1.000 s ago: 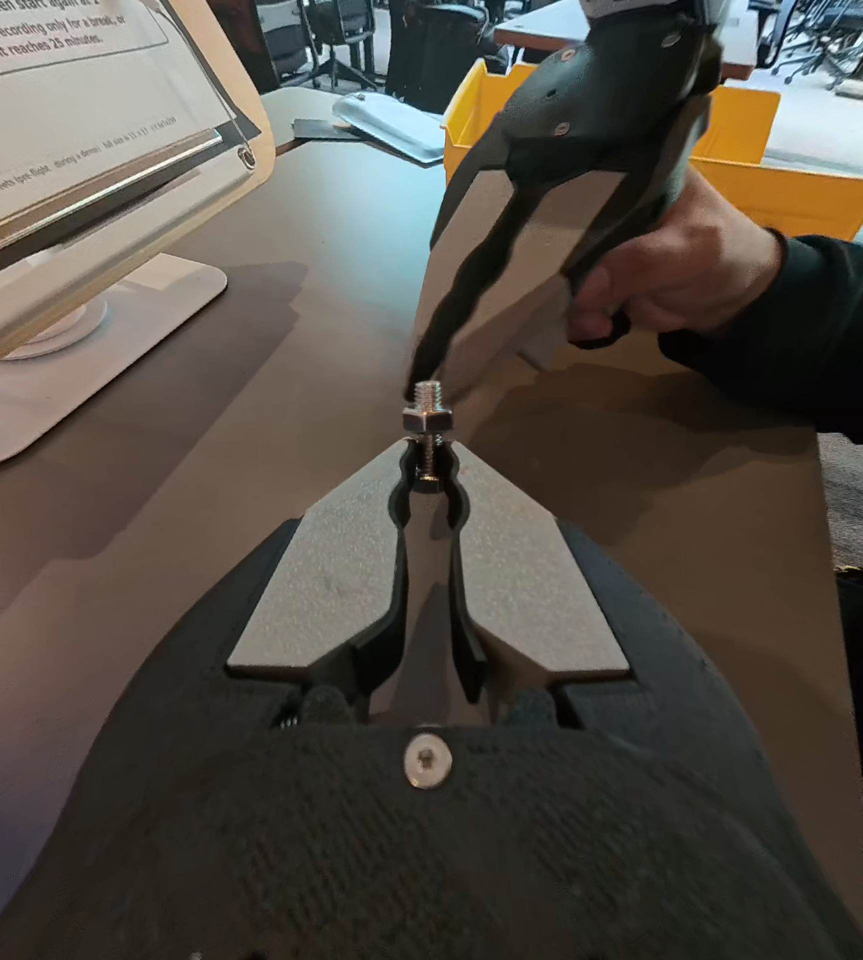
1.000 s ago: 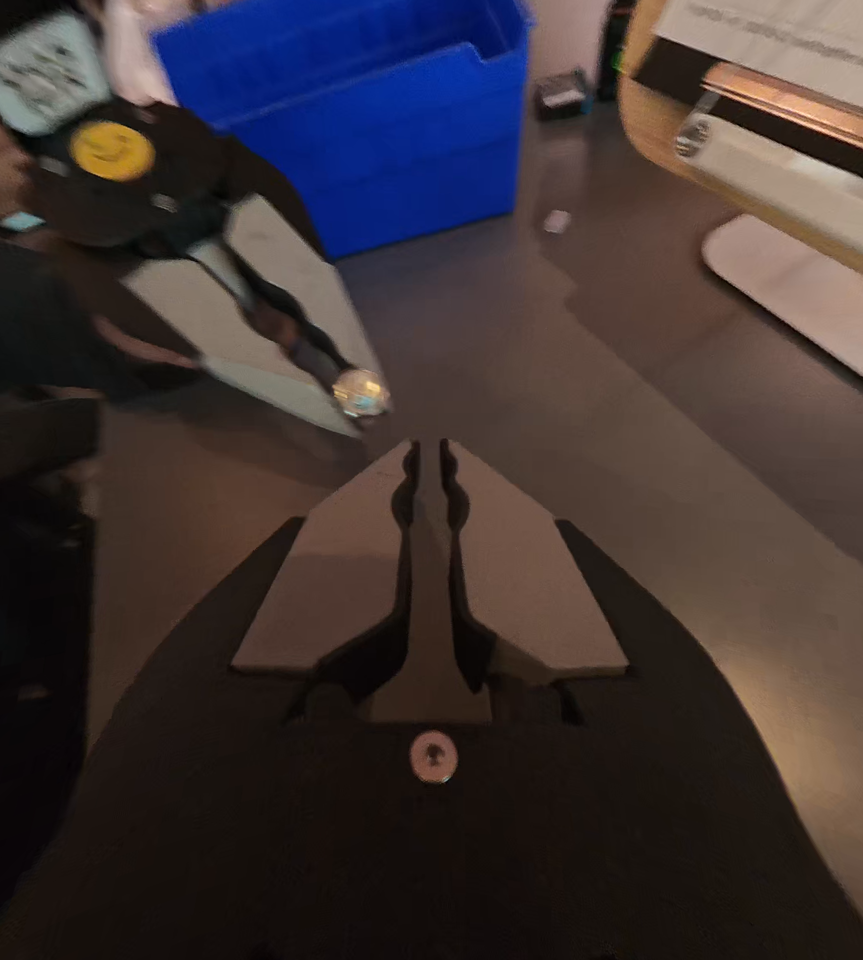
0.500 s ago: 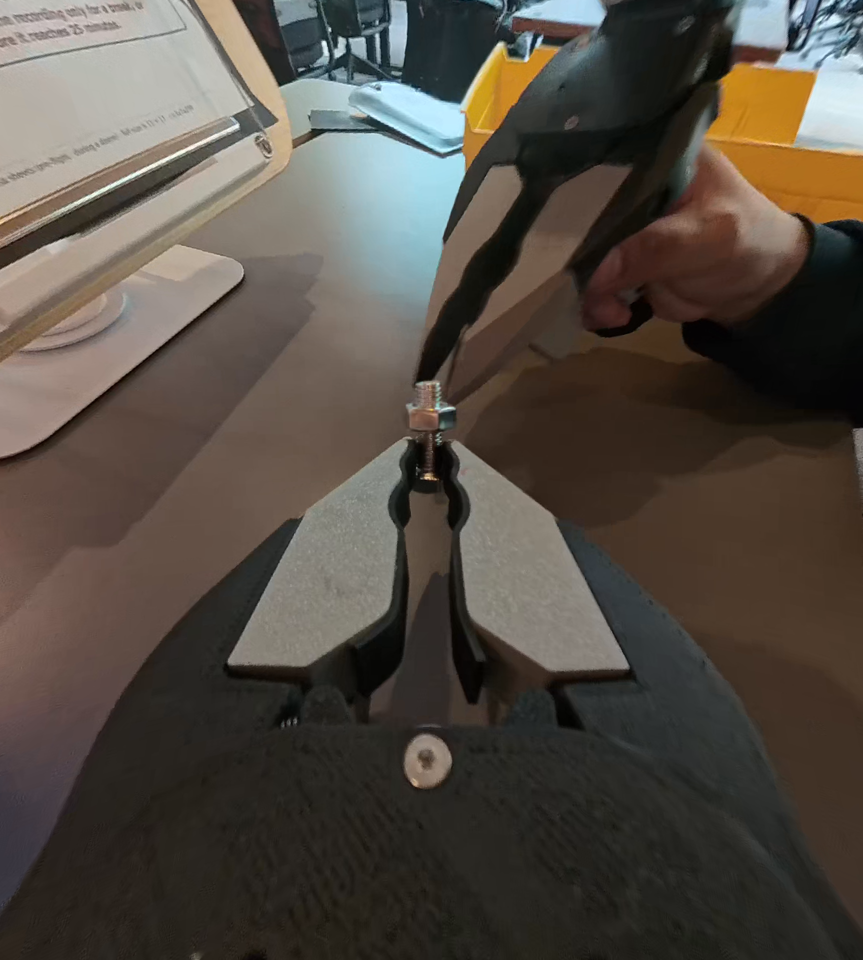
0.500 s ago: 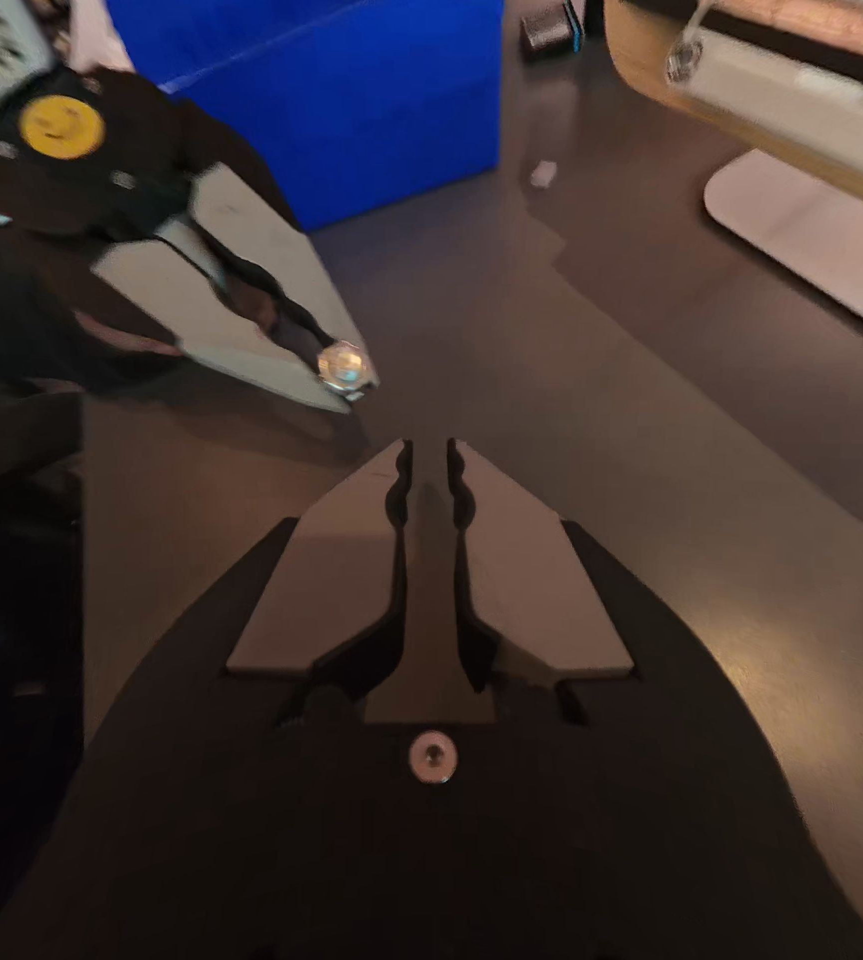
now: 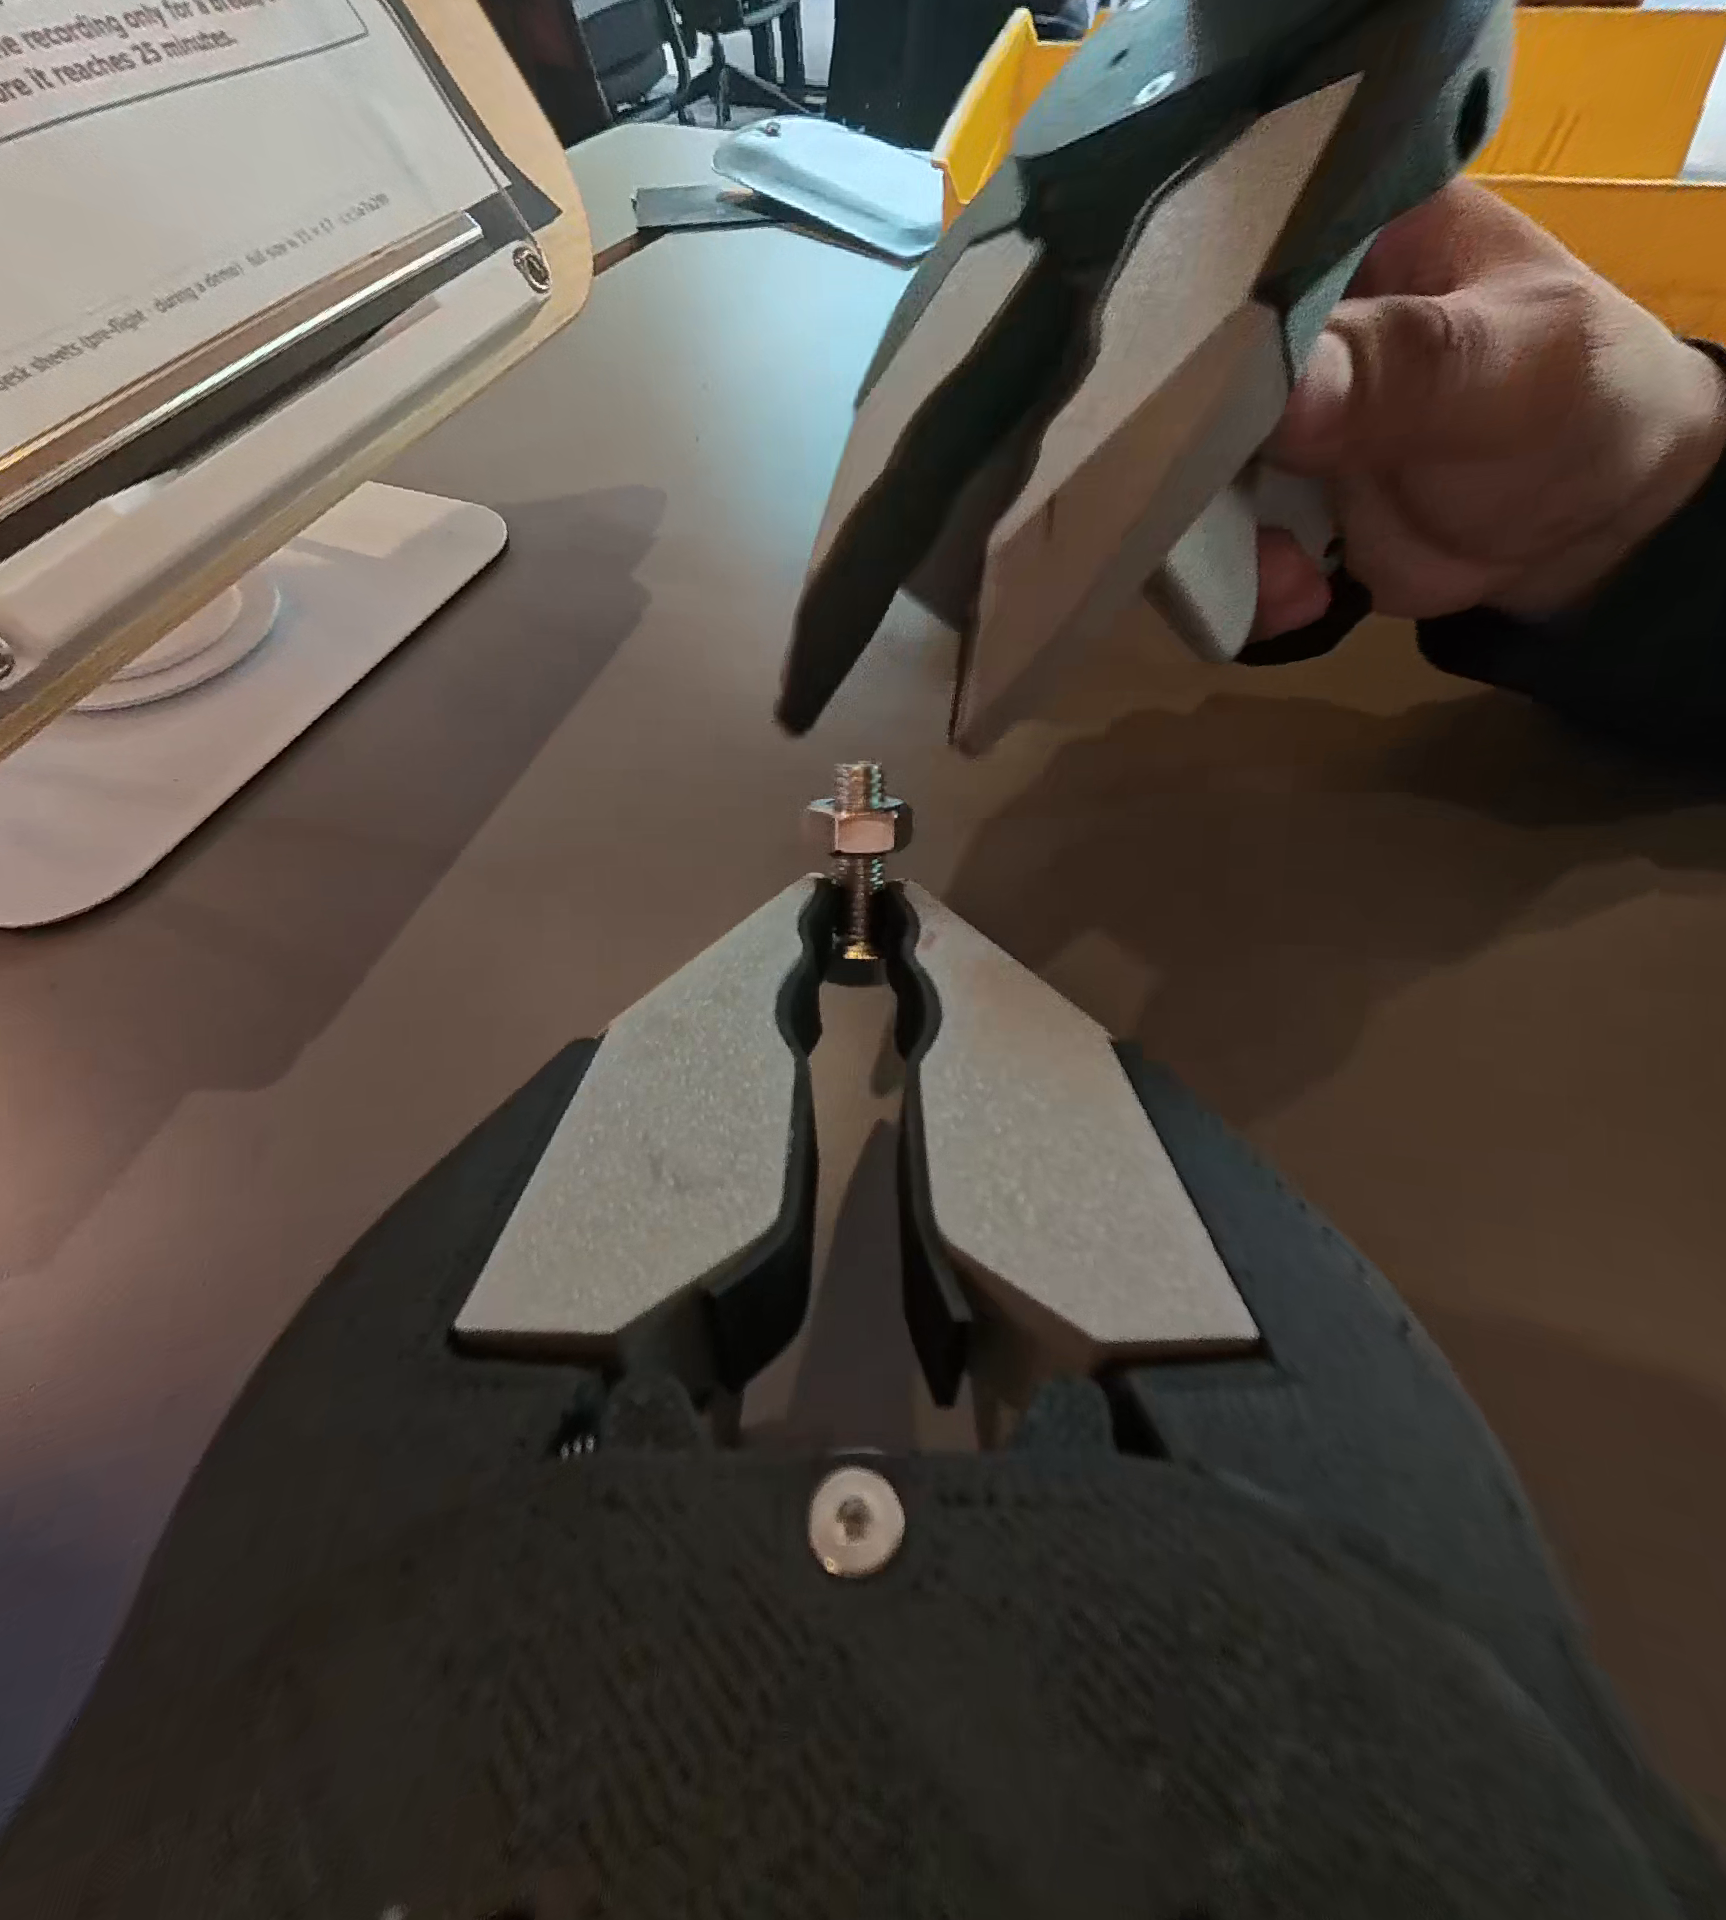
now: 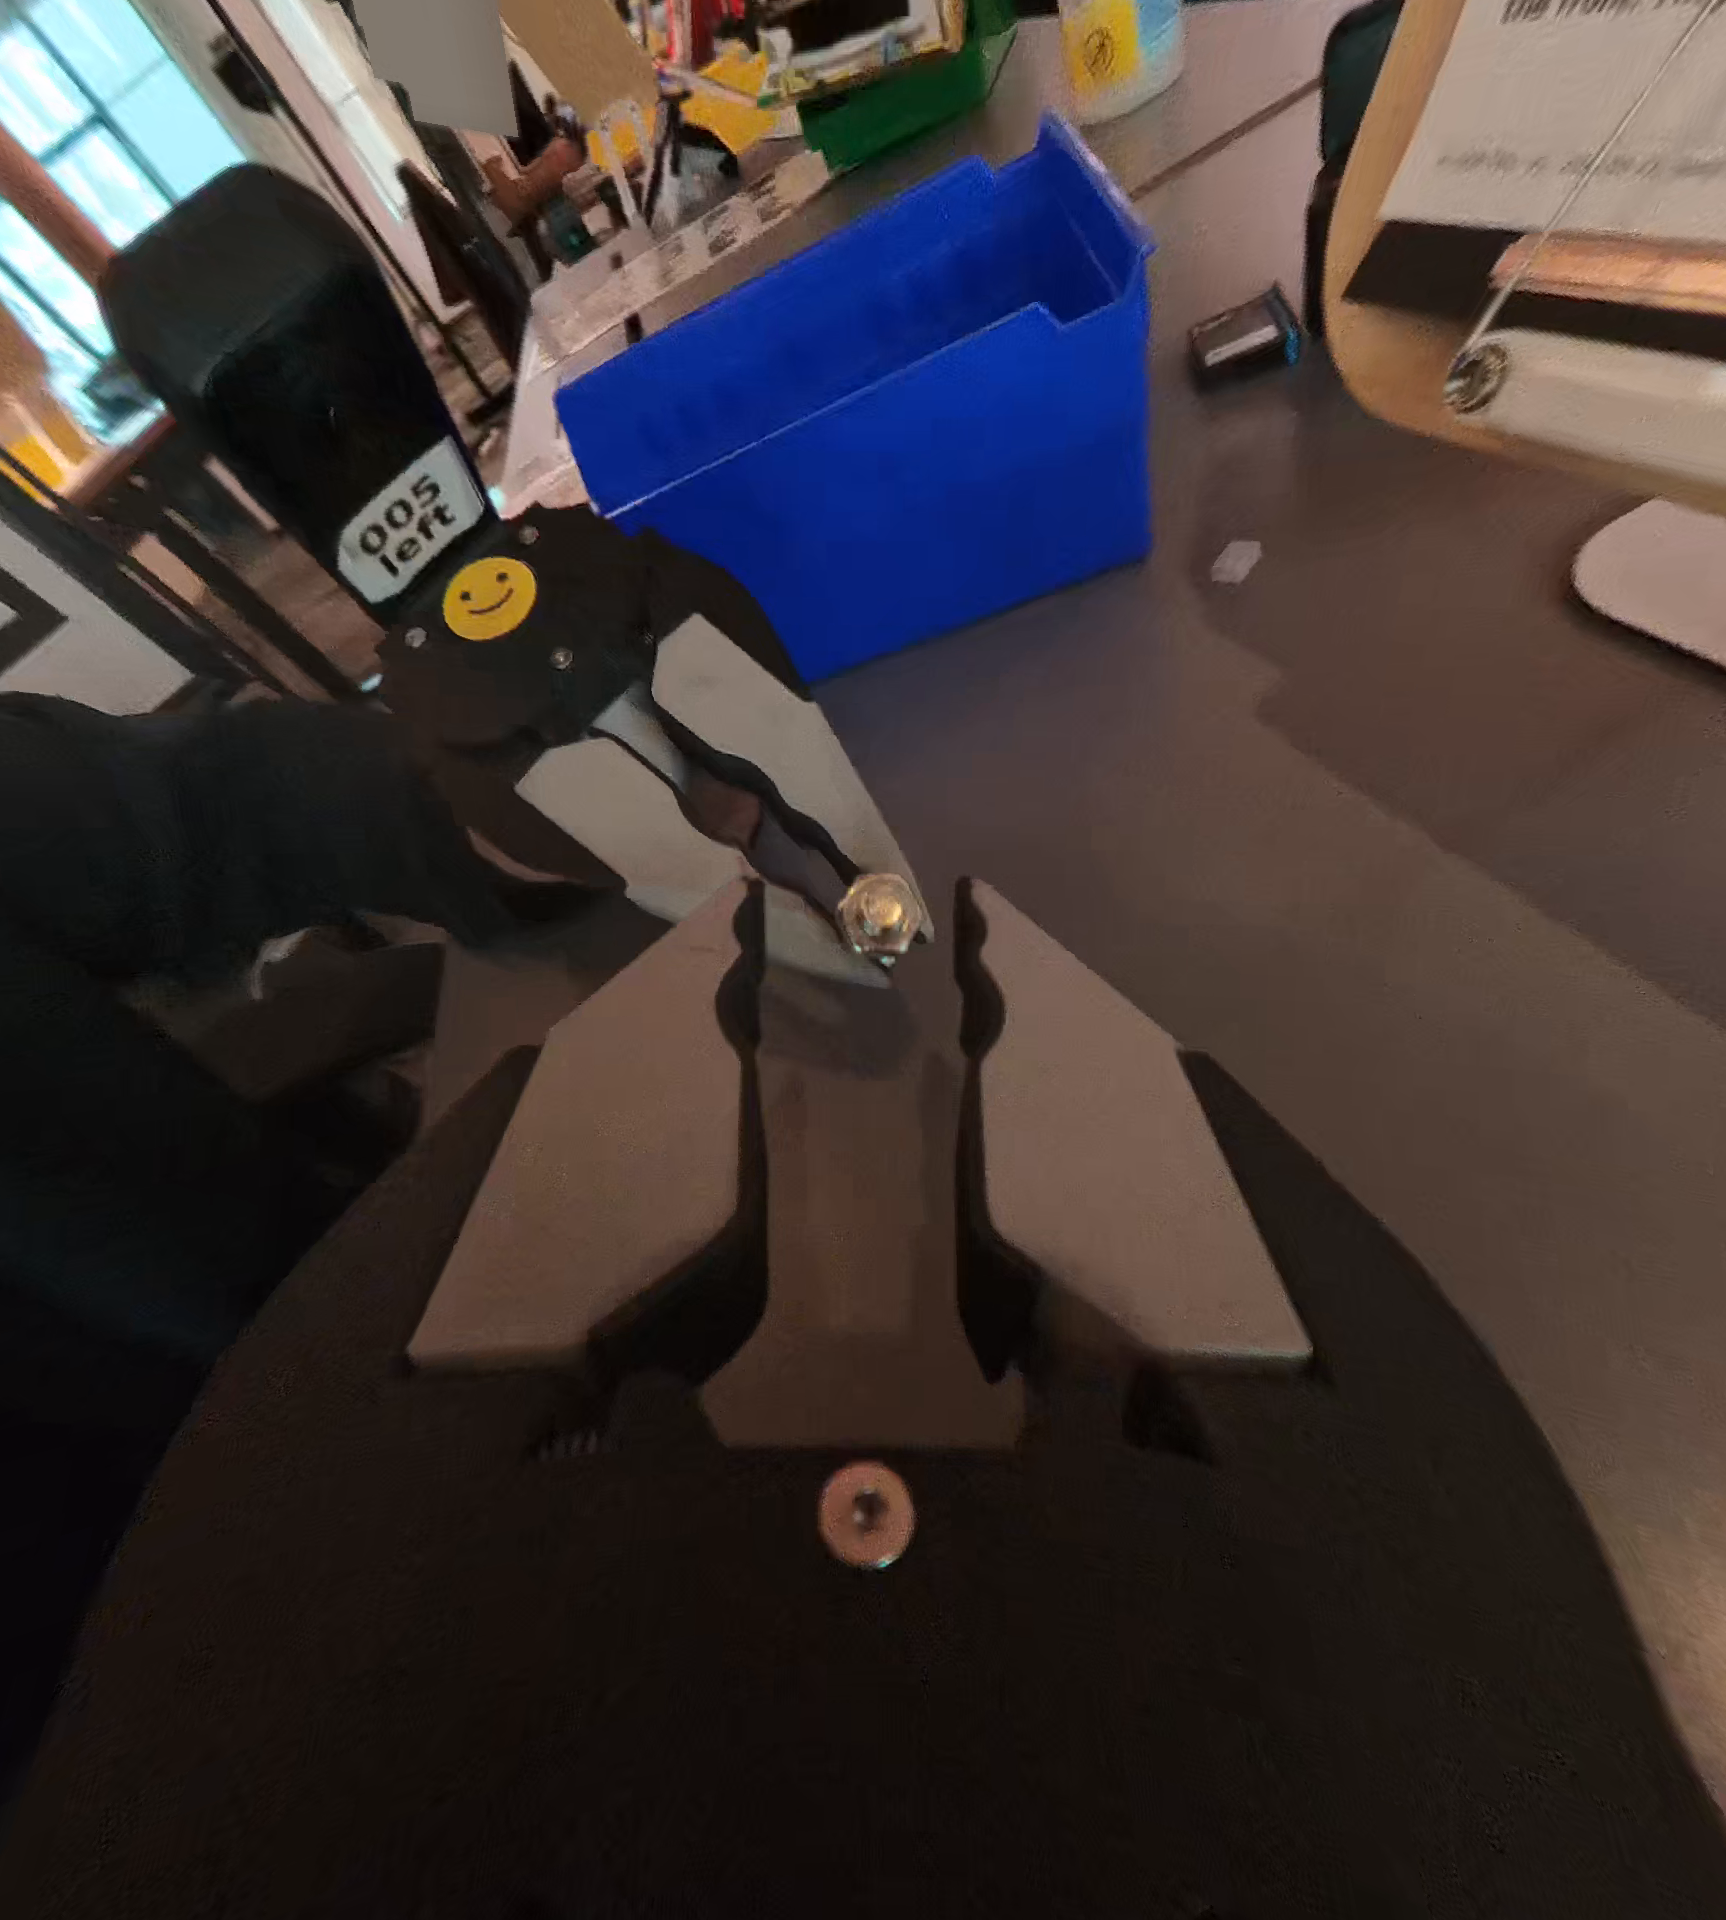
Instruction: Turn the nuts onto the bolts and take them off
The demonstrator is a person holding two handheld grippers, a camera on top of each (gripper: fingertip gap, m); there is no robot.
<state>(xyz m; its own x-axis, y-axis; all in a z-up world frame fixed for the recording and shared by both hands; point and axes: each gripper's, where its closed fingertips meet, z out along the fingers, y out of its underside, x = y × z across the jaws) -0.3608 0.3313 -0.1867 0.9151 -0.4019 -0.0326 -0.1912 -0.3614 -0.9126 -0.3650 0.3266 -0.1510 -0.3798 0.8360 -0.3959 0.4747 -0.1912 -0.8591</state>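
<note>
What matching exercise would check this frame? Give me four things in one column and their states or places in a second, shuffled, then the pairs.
1. left gripper
2. right gripper
3. nut
4. blue bin

A. threaded on the bolt, below its tip
B. open, above the bolt
C. on the table, beyond both grippers
D. shut on the bolt

Pairs: 1-D, 2-B, 3-A, 4-C

Blue bin (image 6: pixel 869 436), yellow bin (image 5: pixel 1607 197), sign stand (image 5: pixel 215 665)
</note>
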